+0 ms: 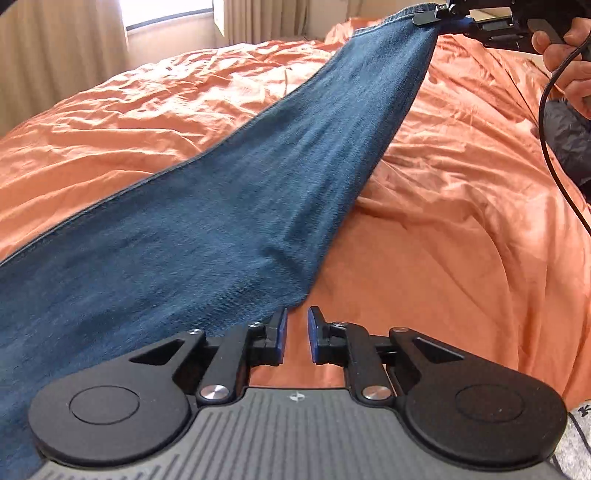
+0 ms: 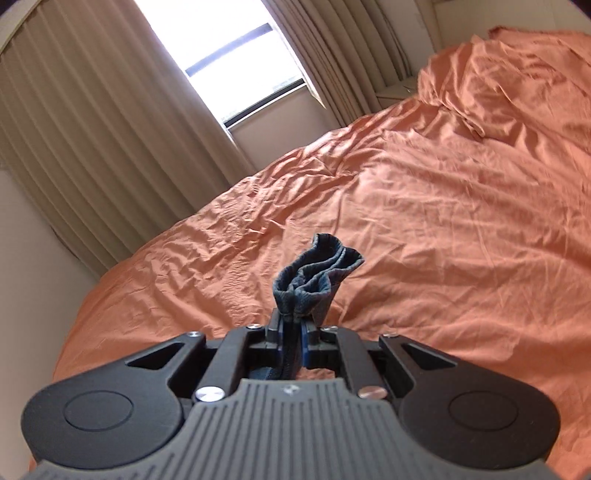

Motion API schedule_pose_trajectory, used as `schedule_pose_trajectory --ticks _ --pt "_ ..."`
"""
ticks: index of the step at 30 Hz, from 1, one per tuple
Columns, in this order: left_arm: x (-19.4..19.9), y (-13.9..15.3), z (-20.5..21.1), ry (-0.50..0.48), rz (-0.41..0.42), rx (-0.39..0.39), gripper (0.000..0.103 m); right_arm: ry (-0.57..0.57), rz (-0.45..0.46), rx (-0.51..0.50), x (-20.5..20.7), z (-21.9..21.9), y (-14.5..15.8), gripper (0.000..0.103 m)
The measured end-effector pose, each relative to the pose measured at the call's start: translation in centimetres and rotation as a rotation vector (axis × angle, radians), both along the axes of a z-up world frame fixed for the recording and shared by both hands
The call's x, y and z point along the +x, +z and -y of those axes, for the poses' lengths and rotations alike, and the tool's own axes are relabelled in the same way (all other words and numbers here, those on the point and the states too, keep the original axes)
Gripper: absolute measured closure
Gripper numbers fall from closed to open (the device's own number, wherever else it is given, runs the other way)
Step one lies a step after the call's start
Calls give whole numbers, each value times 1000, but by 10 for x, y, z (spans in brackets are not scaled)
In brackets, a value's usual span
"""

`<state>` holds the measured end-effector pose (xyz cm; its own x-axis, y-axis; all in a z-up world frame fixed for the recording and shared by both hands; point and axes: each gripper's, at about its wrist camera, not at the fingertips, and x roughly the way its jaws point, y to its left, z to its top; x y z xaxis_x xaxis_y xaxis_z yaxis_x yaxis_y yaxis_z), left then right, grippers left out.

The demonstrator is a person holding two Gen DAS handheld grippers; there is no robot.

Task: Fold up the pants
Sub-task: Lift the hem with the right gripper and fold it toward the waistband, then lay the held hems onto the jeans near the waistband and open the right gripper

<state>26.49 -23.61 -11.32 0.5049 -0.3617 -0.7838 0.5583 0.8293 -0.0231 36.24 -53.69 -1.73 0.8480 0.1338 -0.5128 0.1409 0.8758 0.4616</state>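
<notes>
Blue denim pants stretch in a long band from the lower left of the left wrist view up to the top right, over an orange bed cover. My left gripper hovers at the band's lower right edge, open a little, with only bed cover showing between its blue pads. At the top right my right gripper lifts the far end of the pants, a person's hand on its handle. In the right wrist view the right gripper is shut on a bunched hem of the pants, which sticks up past the fingertips.
The wrinkled orange bed cover fills most of both views. Beige curtains and a bright window stand behind the bed. A black cable hangs from the right gripper. A pale bedside unit sits by the far corner.
</notes>
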Motion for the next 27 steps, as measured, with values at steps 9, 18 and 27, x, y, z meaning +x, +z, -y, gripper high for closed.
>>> schedule_pose_trajectory --ticks 9,18,27 --pt "-10 55 -112 266 102 -104 71 121 70 -142 10 -132 57 99" --pt "-10 62 -201 457 124 -242 70 263 71 -152 20 -268 38 99" --pt "-12 25 -256 570 39 -419 68 463 -157 -126 20 -388 -101 99"
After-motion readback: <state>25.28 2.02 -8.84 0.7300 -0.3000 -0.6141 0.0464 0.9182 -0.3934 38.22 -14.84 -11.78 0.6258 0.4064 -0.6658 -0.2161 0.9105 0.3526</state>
